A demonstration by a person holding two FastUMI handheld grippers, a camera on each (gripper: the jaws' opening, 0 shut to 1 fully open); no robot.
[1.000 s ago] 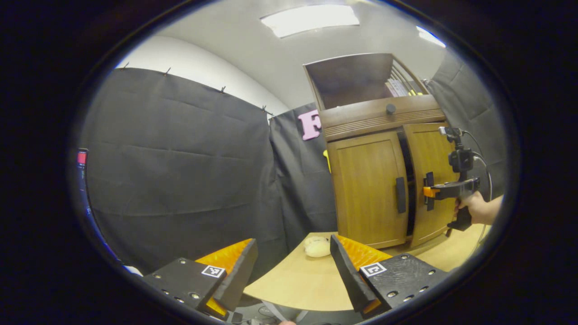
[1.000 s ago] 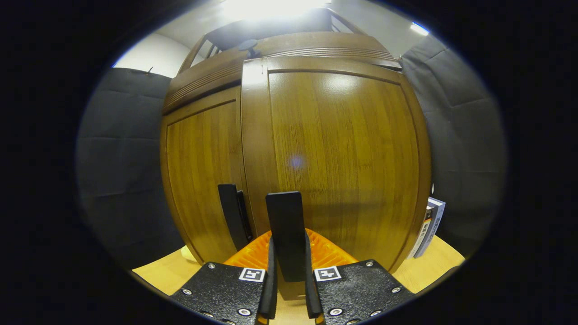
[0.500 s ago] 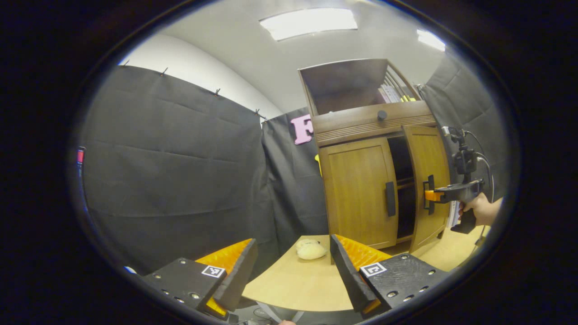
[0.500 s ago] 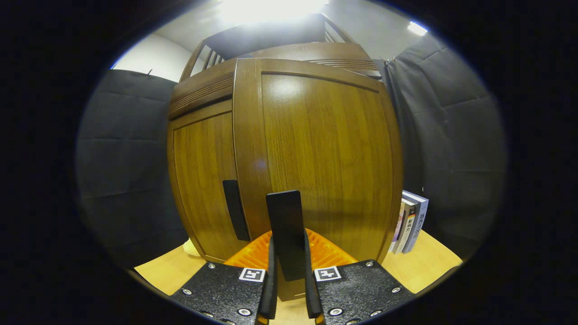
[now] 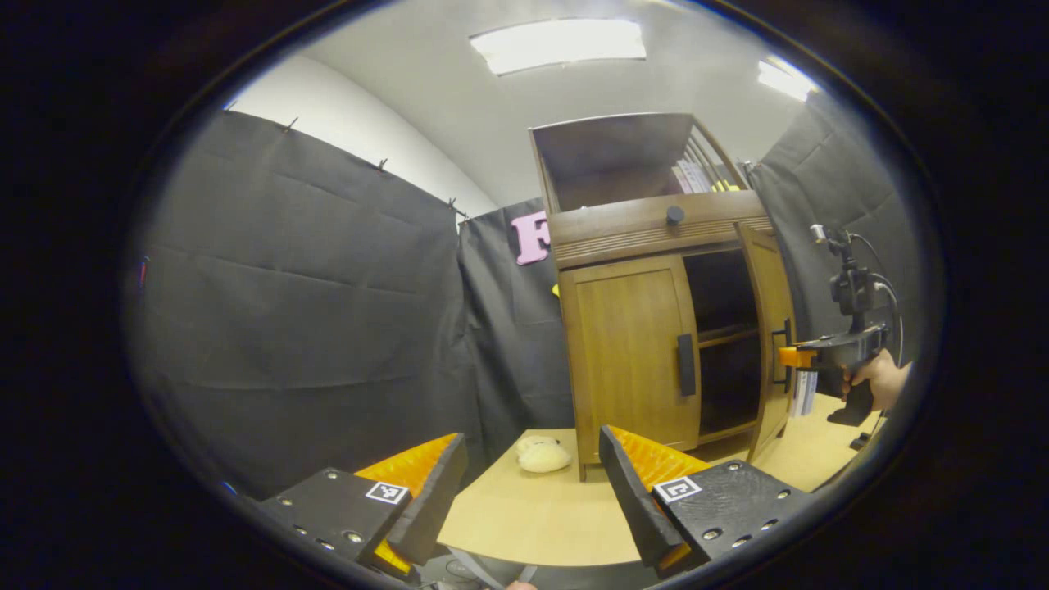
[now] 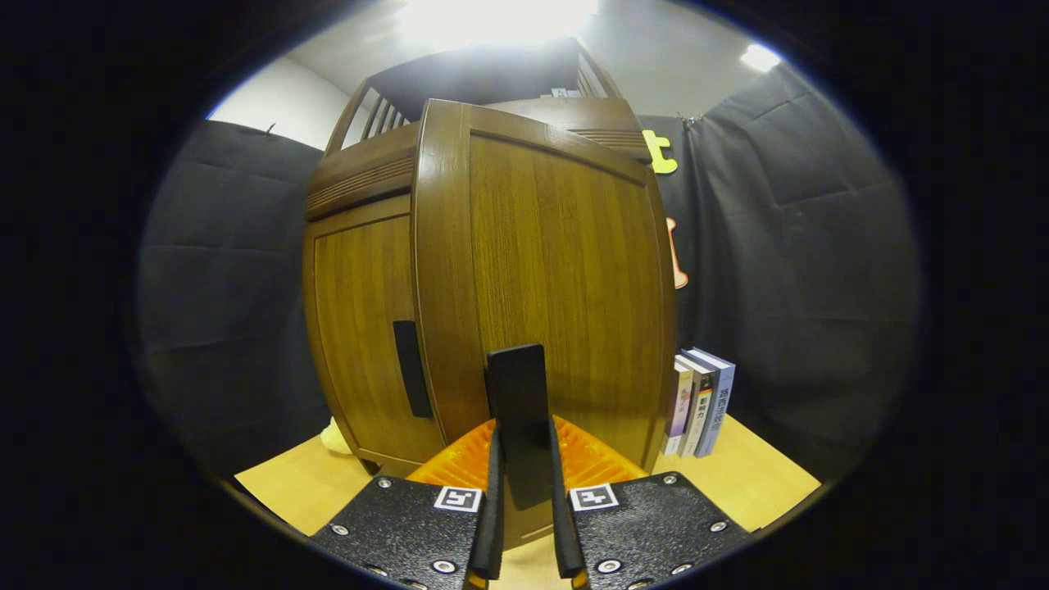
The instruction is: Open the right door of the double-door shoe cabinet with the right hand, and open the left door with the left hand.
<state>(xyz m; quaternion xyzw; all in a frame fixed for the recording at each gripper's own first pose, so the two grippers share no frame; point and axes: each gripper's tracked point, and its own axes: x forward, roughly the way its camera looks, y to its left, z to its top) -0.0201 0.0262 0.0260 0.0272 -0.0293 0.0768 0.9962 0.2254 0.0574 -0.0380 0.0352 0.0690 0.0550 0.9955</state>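
Hovering over the table (image 5: 524,516), my left gripper (image 5: 529,483) stands open, facing the cabinet (image 5: 656,328) with its left door (image 5: 627,352) closed. Facing the right door (image 6: 557,279), swung wide, my right gripper (image 6: 522,492) clamps its handle (image 6: 518,410).

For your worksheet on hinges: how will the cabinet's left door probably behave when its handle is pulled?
The left door looks like a stiff wooden panel, so it should swing rather than bend. Its upright handle probably offers a firm hold. The cabinet looks tall on the table, so a sharp tug might rock it.
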